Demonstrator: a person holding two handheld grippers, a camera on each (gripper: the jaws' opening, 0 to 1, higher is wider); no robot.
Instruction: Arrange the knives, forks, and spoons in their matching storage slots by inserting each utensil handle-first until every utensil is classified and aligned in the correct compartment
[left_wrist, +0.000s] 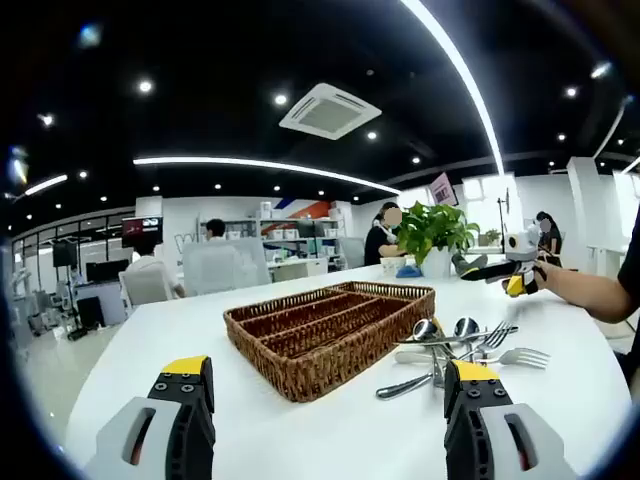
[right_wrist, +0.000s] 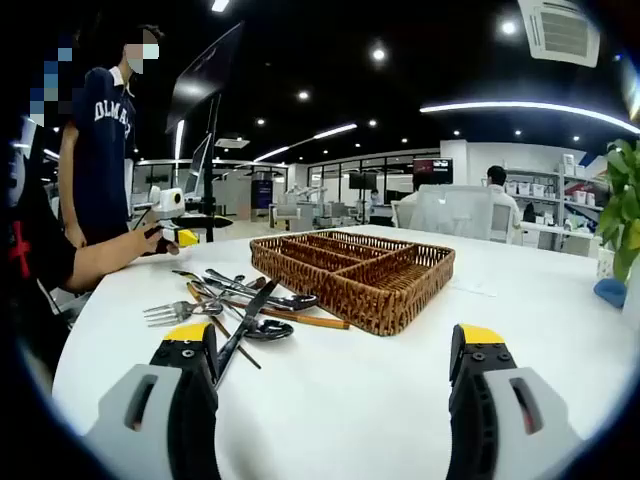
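Cutlery (left_wrist: 455, 350) is piled on the table (left_wrist: 330, 430) just beside the wicker tray (left_wrist: 330, 330). Both grippers (left_wrist: 325, 400) (right_wrist: 335, 385) are held above the table, fingers spread, nothing pinched.

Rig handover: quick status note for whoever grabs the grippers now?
Left gripper: open, nothing held. Right gripper: open, nothing held.
Wicker tray sits on the white table; the compartments in view look empty.
Utensil pile of forks, spoons and knives lies loose on the table beside the tray.
Done: nothing sorted.
Left: every utensil, handle-first into its matching slot.
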